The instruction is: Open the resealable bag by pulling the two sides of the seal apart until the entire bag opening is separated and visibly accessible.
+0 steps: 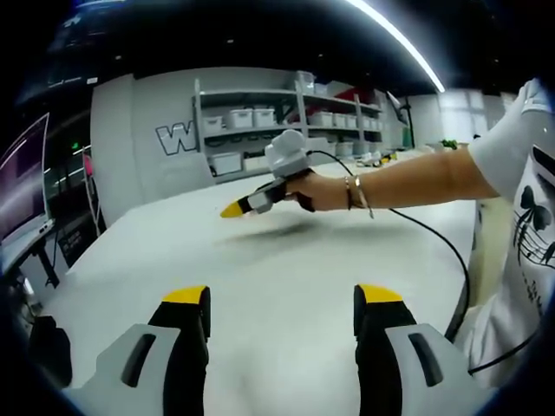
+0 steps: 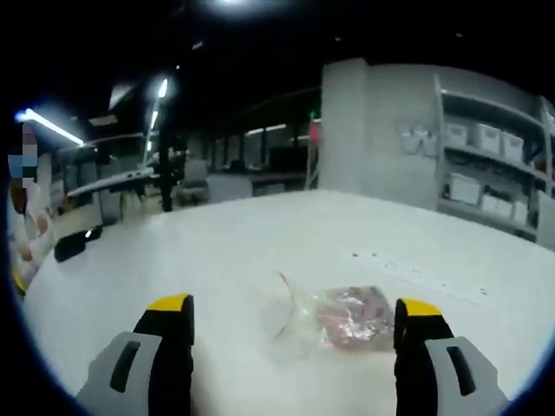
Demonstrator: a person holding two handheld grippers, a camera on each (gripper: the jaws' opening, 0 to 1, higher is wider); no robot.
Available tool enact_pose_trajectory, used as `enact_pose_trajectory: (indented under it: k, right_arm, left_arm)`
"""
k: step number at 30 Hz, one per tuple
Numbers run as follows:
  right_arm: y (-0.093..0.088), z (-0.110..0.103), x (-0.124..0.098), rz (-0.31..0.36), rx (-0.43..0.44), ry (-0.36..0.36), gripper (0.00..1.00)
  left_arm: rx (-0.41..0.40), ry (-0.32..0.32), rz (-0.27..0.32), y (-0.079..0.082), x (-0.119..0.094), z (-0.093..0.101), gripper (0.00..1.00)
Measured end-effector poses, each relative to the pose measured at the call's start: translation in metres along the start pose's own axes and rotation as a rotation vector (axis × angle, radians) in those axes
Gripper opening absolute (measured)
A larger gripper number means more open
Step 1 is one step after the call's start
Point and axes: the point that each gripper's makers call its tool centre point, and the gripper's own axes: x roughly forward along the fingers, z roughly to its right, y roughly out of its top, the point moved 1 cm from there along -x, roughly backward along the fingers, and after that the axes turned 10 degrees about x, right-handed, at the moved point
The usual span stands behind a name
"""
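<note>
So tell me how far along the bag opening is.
Nothing looks done yet. The bag lies flat on the white table, untouched, with something pinkish inside; whether its seal is closed is too blurred to tell. The right gripper hovers open over it. The left gripper is open above bare table. Gripping both sides and pulling them apart are left.

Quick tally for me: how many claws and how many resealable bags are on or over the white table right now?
Claws: 2 (left claw, open; right claw, open, over the table)
Resealable bags: 1 (clear bag, lying flat, pinkish contents)
Total: 3
</note>
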Motion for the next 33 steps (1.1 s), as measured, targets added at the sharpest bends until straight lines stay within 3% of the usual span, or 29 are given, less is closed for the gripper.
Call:
enact_pose_trajectory:
  k: [33]
  right_arm:
    - [-0.003,-0.001,-0.018,0.015,0.004,-0.002,0.99]
  left_arm:
    - [0.006,0.0,-0.001,0.001,-0.002,0.003,0.66]
